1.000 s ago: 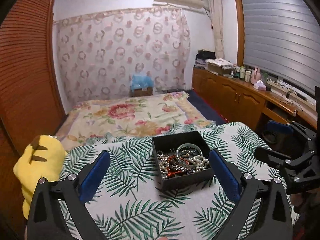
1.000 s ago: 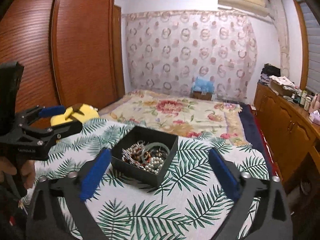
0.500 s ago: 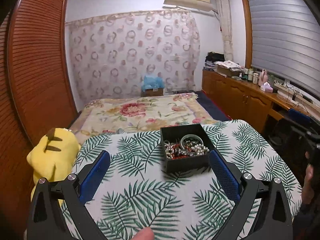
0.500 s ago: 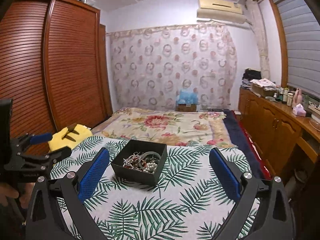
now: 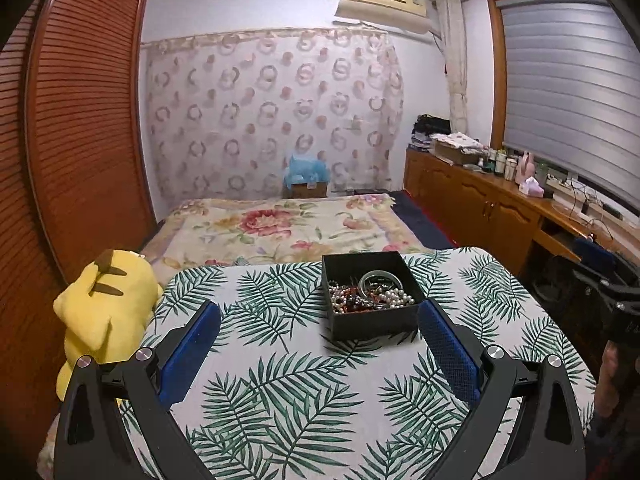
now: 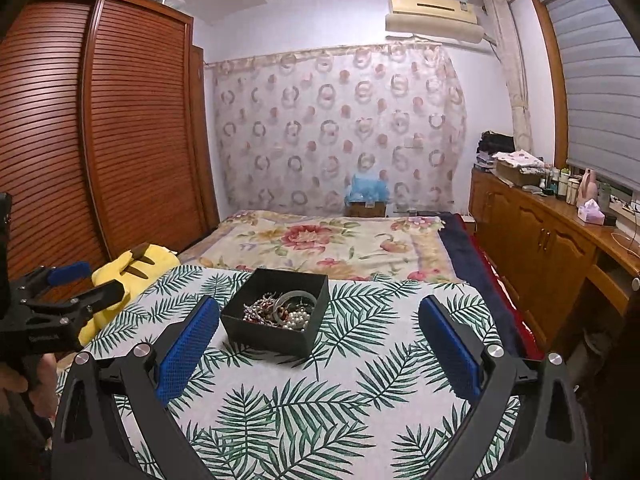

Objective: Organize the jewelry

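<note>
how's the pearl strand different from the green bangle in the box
The pearl strand is a loose string of small white beads lying at the near right of the black box; the green bangle is one rigid pale green ring lying further back. The strand is heaped and tangled with the other beads; the bangle keeps its round shape. Both lie in the same box, untouched by either tool.

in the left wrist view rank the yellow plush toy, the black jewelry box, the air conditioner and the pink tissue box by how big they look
1. yellow plush toy, though it sits nearest the camera
2. and 3. black jewelry box and air conditioner: alike, not ranked
4. pink tissue box, far off
</note>
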A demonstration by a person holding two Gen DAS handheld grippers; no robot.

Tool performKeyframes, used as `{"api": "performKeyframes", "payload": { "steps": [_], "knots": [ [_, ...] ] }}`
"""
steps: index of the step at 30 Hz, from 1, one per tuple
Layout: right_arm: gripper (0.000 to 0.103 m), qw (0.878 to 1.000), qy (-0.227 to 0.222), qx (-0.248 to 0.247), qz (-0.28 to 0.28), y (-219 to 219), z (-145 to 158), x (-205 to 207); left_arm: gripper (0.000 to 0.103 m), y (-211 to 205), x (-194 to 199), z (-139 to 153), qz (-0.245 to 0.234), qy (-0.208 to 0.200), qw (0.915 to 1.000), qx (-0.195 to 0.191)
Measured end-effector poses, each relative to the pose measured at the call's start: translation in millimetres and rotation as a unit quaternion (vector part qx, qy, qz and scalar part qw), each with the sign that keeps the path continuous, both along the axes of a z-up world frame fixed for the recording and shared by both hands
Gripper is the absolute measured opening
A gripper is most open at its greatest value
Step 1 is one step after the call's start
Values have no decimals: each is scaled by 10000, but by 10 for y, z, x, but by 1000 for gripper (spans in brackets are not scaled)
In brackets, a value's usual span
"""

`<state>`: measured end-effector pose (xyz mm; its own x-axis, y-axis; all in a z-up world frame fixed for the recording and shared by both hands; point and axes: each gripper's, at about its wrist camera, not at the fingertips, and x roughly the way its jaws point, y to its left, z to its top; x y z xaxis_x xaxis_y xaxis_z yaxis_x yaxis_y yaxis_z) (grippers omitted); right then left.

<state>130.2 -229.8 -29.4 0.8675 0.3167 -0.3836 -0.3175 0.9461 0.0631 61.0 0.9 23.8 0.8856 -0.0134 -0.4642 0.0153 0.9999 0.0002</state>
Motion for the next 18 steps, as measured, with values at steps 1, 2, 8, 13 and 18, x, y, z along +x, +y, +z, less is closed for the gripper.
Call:
{"api": "performKeyframes", "payload": {
  "steps": [1,2,8,13,18],
  "knots": [
    [100,10000,10,-2,2,8,-5,2,95,9,-2,-3,4,0,10000,-15],
    [100,10000,16,-1,2,11,-12,6,95,17,-3,-1,13,-3,10000,-19],
    [100,10000,34,13,-1,18,-32,13,95,29,-4,-8,26,2,10000,-19],
    [100,10000,37,14,9,16,-34,10,95,40,-11,-11,25,-10,10000,-33],
    [100,10000,42,6,4,30,-50,13,95,28,-10,-14,11,-16,10000,-32]
  ]
}}
